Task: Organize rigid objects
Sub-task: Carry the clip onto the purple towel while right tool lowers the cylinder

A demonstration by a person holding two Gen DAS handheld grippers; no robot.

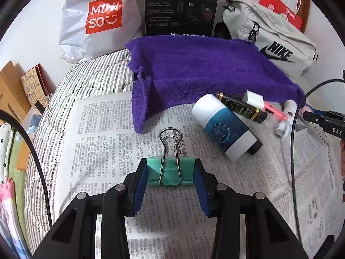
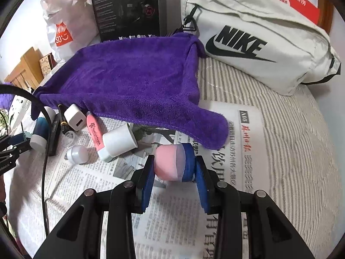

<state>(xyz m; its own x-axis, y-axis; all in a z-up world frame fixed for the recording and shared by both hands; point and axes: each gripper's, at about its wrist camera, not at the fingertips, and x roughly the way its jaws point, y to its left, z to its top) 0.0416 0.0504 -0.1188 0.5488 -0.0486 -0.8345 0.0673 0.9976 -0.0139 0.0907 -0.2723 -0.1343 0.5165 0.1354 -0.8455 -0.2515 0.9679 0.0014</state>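
Right now the left hand-held gripper is clamped on a green binder clip, one pad on each end of its body, just above the newspaper on the bed. The clip looks light, hard and stiff. Its smooth metal may slip, so holding the flat ends is a good way; the thin wire handles would likely wobble.

The right hand-held gripper is closed on a small pink and blue container, held by its two ends. It seems light and hard, but round, so it could roll out if the squeeze is weak.

Other small things, like a white and blue tube, lie near the purple towel.
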